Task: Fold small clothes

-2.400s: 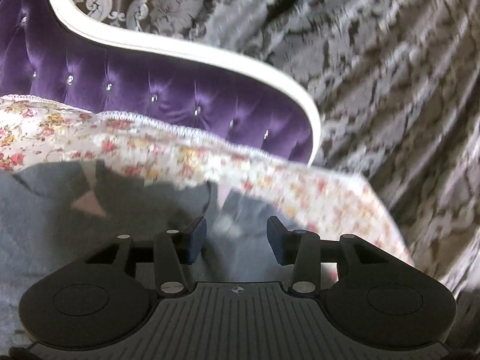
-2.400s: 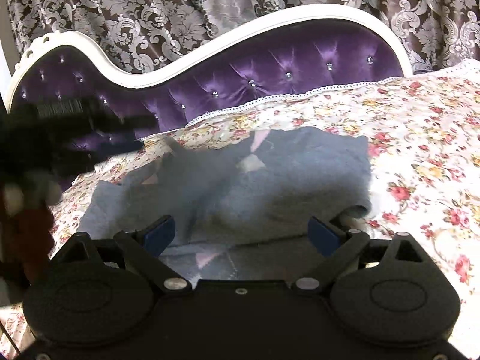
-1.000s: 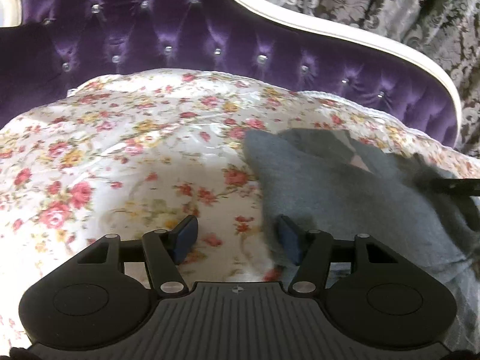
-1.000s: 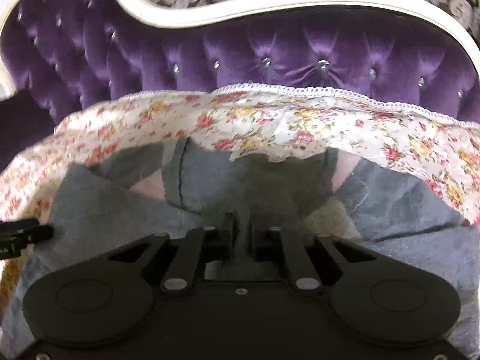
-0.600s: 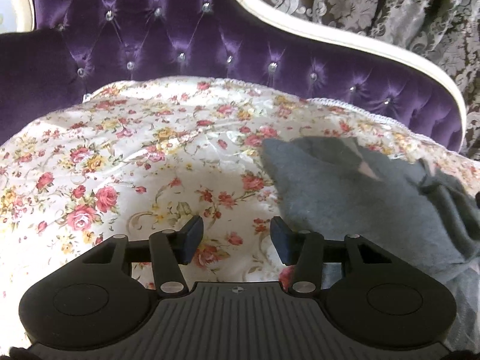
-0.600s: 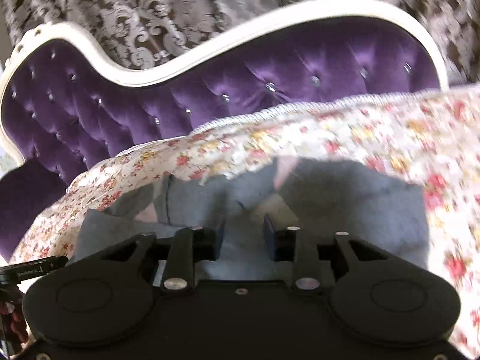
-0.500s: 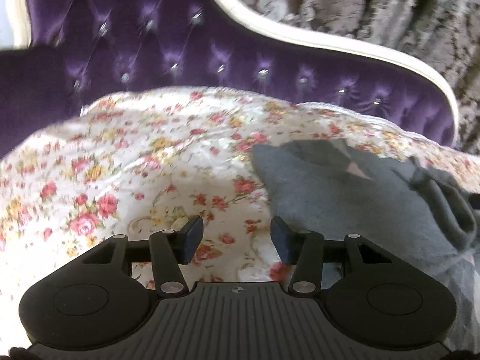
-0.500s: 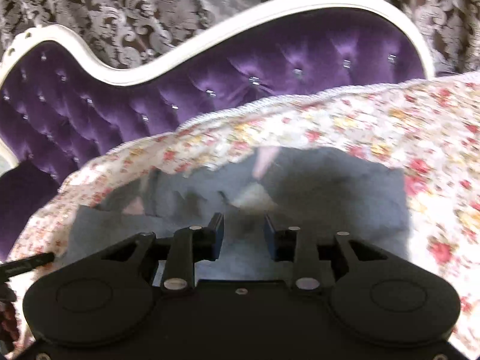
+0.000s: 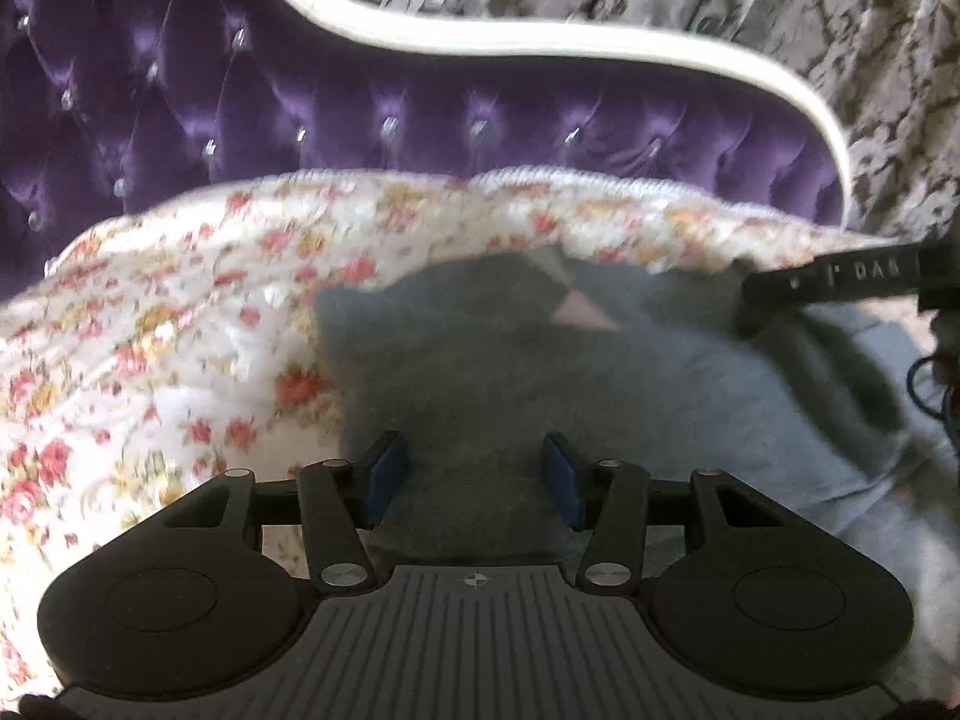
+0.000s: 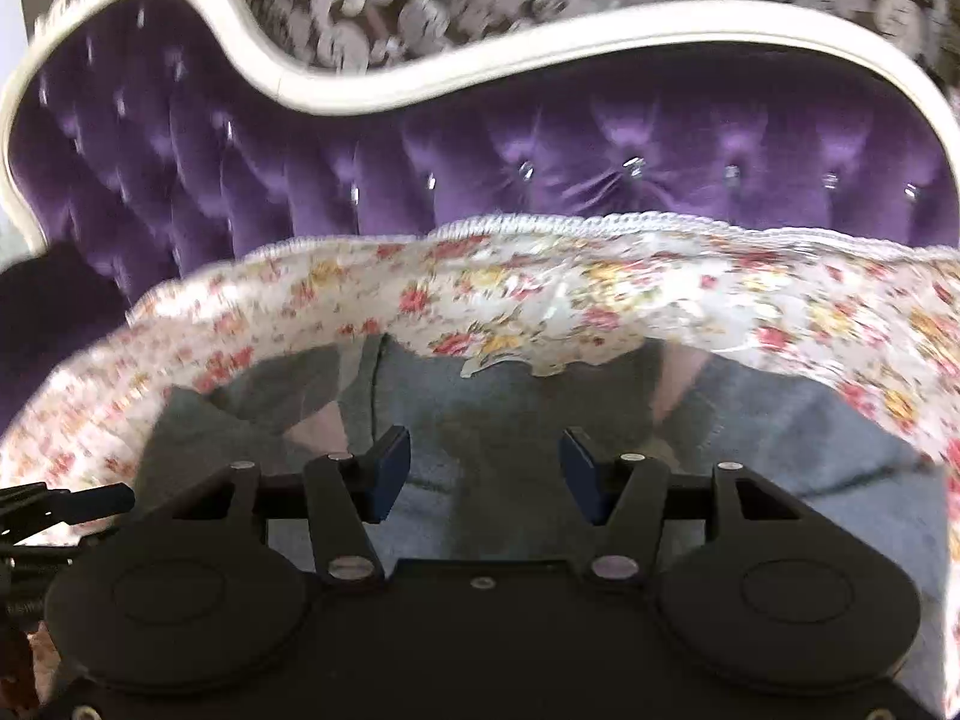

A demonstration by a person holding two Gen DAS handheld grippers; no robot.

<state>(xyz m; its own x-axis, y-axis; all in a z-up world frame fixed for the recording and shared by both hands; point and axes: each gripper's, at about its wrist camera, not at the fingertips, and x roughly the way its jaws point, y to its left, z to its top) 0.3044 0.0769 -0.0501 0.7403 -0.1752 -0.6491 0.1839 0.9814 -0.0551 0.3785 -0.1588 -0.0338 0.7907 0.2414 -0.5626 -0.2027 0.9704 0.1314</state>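
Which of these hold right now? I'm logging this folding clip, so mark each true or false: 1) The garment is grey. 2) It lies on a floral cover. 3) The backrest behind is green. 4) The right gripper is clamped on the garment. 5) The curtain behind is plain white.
1) True: the garment is grey.
2) True: it lies on the floral cover.
3) False: the tufted backrest is purple with a white frame.
4) False: the right gripper is opening, its pads clear of the cloth.
5) False: the curtain is dark with a pale damask pattern.
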